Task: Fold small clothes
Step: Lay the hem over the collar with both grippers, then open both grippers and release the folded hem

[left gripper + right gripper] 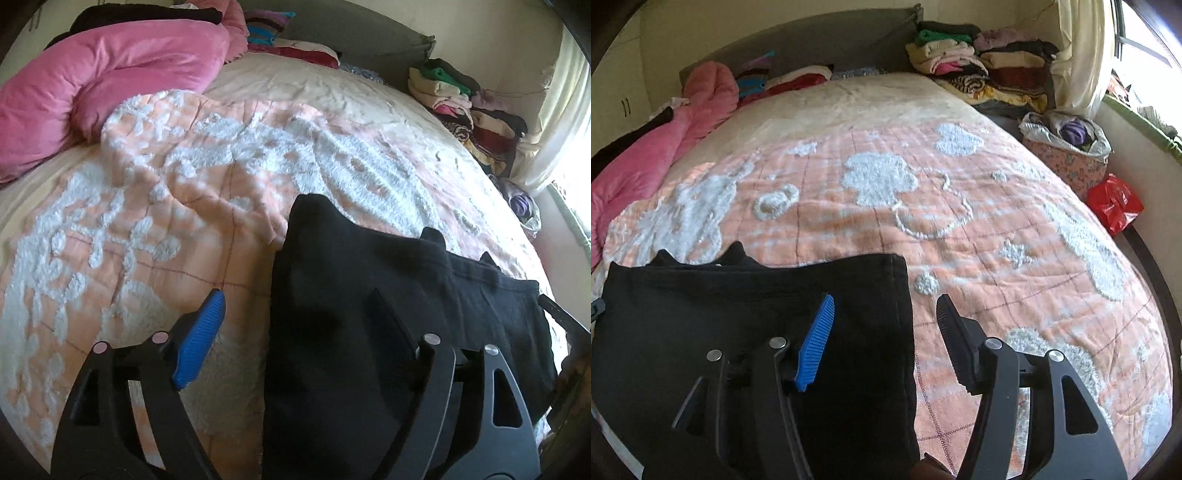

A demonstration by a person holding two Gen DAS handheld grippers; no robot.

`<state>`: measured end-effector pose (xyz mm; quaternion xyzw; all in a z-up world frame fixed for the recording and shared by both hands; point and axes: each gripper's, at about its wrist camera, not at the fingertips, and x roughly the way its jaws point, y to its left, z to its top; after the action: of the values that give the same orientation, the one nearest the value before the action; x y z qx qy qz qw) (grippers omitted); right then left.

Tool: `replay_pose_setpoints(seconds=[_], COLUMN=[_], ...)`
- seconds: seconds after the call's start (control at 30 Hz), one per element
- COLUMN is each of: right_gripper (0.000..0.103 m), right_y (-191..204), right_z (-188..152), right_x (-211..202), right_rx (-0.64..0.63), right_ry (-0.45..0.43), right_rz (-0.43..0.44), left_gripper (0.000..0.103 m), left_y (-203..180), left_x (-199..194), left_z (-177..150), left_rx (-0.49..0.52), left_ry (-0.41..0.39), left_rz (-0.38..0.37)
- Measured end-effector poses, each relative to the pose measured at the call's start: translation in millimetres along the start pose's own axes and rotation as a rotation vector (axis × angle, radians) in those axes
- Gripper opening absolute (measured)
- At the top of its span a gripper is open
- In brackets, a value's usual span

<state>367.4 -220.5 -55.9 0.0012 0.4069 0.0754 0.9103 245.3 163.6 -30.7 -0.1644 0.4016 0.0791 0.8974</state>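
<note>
black garment point(757, 332): lying flat on the bedspread point(997, 229)
left gripper point(295, 332): jaws wide, holding nothing
right gripper point(886, 339): spread apart, empty
tip: smooth it first, then pinch both corners evenly

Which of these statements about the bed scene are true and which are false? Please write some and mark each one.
1. The black garment lies on an orange and white blanket. True.
2. The right gripper is clamped on the garment. False: its fingers stand apart, one over the garment and one over the blanket, and grip nothing.
3. A pink quilt lies bunched at the far left side of the bed. True.
4. The stack of folded clothes sits in the middle of the blanket. False: it is at the far right corner, near the curtain.
5. The left gripper is open. True.
</note>
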Motion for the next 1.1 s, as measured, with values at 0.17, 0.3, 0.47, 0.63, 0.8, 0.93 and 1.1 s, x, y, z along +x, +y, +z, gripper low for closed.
replay_pose_setpoints(seconds=[0.17, 0.3, 0.47, 0.63, 0.8, 0.93, 1.1], right_gripper=[0.008, 0.007, 0.007, 0.009, 0.015, 0.031, 0.043], right_y=[-3.5, -7.5, -12.5, -15.7, -12.4, -13.3, -18.4], right_z=[-5.0, -0.6, -4.8, -16.8, -26.9, -35.0, -47.3], right_x=[-1.9, -21.6, -5.5, -5.5, -12.6, -19.1, -28.9], right_rx=[0.024, 0.032, 0.050, 0.095, 0.080, 0.080, 0.089], right_ry=[-0.018, -0.116, -0.047, -0.016, -0.016, -0.021, -0.023], right_rz=[0.045, 0.008, -0.028, -0.039, -0.046, -0.056, -0.060], left_gripper=[0.006, 0.003, 0.003, 0.003, 0.004, 0.005, 0.011], left_y=[-2.2, -4.0, -3.7, -4.6, -4.6, -4.7, -5.4], left_x=[1.5, -10.9, -3.8, -7.1, -5.2, -6.5, -10.2], left_z=[-3.0, 0.8, -2.2, -3.5, -7.7, -10.2, -14.6], left_rx=[0.036, 0.066, 0.086, 0.099, 0.103, 0.101, 0.099], left_ry=[-0.018, -0.072, -0.058, -0.051, -0.036, -0.029, -0.020], left_rz=[0.008, 0.019, 0.048, 0.047, 0.048, 0.048, 0.049])
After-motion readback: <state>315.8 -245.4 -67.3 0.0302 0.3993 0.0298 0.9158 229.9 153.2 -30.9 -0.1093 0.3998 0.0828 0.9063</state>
